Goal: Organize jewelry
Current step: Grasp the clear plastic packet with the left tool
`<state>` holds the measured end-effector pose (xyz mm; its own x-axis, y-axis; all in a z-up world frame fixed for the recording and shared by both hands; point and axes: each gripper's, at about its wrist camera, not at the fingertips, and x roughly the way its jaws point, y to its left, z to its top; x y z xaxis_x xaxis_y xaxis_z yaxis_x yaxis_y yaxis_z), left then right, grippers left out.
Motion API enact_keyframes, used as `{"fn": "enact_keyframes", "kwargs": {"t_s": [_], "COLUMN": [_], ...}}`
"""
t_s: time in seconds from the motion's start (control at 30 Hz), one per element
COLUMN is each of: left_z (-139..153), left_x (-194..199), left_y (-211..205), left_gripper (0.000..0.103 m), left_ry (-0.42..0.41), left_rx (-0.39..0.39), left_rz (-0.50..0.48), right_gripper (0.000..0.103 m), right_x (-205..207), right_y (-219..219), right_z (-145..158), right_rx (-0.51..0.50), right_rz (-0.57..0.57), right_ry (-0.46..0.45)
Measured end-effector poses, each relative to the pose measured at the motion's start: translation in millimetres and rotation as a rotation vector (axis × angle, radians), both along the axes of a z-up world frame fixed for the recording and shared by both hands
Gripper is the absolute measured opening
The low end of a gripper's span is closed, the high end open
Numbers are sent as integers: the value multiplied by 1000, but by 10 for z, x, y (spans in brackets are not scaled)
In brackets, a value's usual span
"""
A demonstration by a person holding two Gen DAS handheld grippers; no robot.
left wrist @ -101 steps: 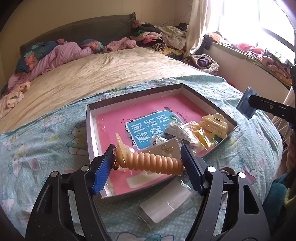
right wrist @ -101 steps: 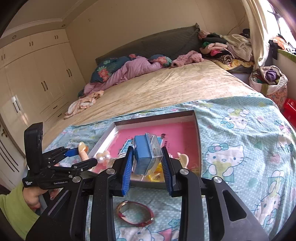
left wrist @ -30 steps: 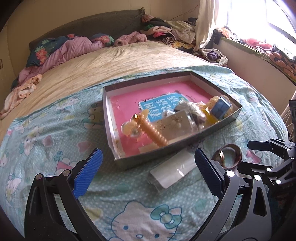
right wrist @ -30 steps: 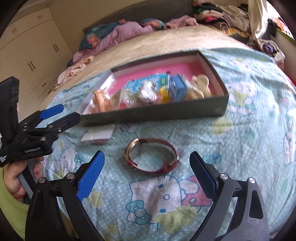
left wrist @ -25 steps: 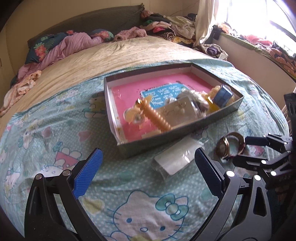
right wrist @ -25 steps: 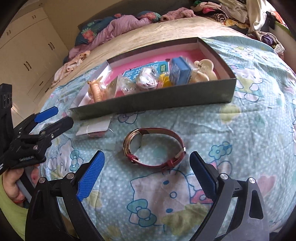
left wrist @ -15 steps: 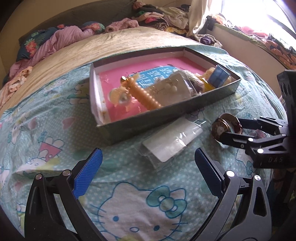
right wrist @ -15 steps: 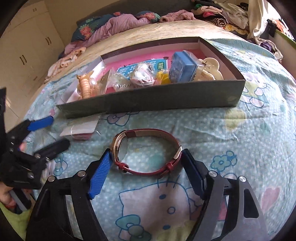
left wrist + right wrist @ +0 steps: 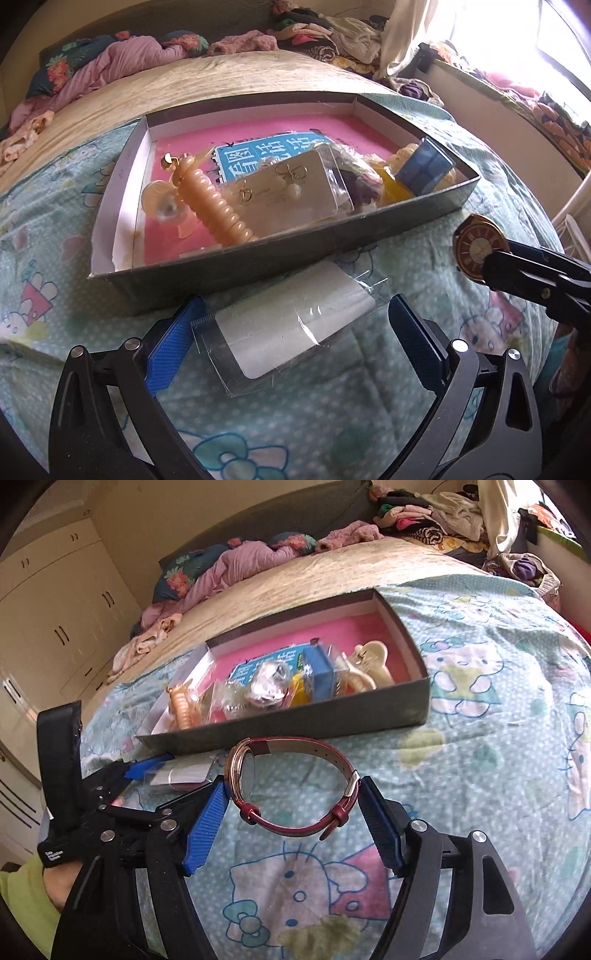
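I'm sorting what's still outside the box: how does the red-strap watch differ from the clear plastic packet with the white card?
The red-strap watch with a gold case is a closed loop clamped between the right gripper pads; the clear plastic packet with a white card lies flat on the cartoon-cat bedspread, ungripped, between the open left gripper fingers. The watch is rigid-faced and standing on edge; the packet is thin and crinkled. Both sit outside the grey box with pink lining.
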<state>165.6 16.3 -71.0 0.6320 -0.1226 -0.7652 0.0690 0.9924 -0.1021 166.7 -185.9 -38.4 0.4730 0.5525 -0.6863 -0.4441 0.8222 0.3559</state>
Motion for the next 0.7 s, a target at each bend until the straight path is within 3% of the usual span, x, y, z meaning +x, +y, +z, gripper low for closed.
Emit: {"fn": "enact_keyframes", "kwargs": {"t_s": [0.1, 0.17, 0.2, 0.23, 0.7], "left_z": [3, 40, 70, 97, 637], "left_x": [-2, -33, -55, -71, -236], "left_y": [-25, -32, -31, -24, 90], "left_gripper": [88, 72, 58, 56, 53], "left_ry": [-6, -18, -24, -30, -135], "left_rx": [3, -1, 1, -1, -57], "left_rz": [-2, -11, -13, -14, -42], "right_gripper": [70, 70, 70, 70, 70], "right_x": [-10, -14, -22, -31, -76], "right_y": [-36, -57, -65, -72, -140], "right_z": [47, 76, 92, 114, 354], "right_rx": [7, 15, 17, 20, 64], "right_rz": [1, 6, 9, 14, 21], "right_ry": [-16, -23, -28, -34, -84]}}
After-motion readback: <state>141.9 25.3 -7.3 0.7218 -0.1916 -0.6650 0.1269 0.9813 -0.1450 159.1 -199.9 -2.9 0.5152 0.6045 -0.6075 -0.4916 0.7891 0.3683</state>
